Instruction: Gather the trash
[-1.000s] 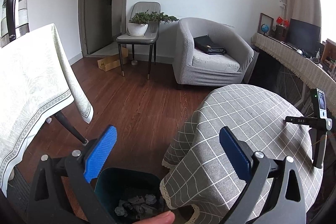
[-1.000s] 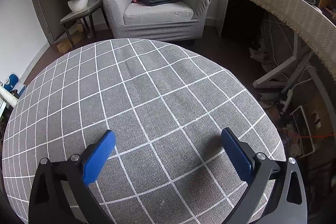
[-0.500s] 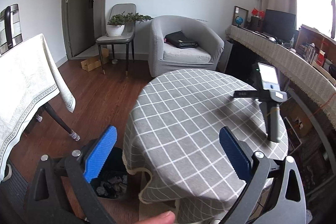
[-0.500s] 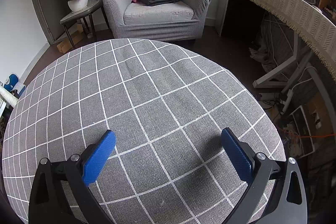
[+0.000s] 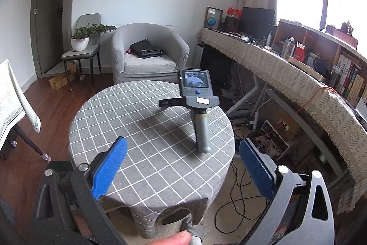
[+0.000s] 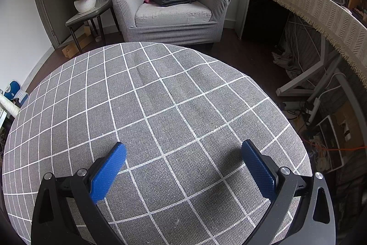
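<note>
My left gripper is open and empty, held high in front of the round table with the grey checked cloth. My right gripper is open and empty, resting low over the same cloth. In the left wrist view the right gripper's grey handle and screen stand on the table. No trash shows in either view now. The bin is out of view.
A grey armchair with a black bag stands behind the table. A chair with a potted plant is at the left by the door. A long cluttered desk runs along the right, with cables on the floor under it. A white-clothed table is at far left.
My left gripper has swung up and right, from over the dark bin with crumpled paper beside the table to facing the table top. The right gripper has not moved.
</note>
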### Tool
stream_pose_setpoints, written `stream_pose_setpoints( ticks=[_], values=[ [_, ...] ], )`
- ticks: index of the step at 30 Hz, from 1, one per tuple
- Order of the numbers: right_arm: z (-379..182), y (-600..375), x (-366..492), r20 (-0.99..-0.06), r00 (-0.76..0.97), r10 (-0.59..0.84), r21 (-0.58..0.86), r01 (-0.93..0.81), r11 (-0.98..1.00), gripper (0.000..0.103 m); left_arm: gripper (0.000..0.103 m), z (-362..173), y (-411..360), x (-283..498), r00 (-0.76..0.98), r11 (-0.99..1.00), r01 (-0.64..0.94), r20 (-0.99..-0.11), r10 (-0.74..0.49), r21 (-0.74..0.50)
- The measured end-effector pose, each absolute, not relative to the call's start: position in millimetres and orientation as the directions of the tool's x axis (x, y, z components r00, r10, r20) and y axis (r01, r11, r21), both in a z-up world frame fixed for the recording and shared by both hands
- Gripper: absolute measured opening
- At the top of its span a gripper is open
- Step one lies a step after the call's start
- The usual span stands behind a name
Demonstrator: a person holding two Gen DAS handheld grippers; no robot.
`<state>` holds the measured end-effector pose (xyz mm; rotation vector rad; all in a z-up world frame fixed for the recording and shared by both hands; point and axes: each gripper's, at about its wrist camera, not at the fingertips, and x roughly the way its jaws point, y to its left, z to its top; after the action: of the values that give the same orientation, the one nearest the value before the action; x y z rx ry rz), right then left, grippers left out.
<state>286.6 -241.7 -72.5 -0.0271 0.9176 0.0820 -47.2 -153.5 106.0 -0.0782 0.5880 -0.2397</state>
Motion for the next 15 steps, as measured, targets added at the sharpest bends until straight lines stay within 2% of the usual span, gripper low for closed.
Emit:
stream_pose_setpoints(
  ticks=[15],
  values=[
    [-72,-242,286,-0.794,0.605,0.059,0.012,-0.082,0.997,0.101,0.1,107,-213,-69,0.78,0.949,0.298,-0.546,-0.306,-0.106]
  ],
)
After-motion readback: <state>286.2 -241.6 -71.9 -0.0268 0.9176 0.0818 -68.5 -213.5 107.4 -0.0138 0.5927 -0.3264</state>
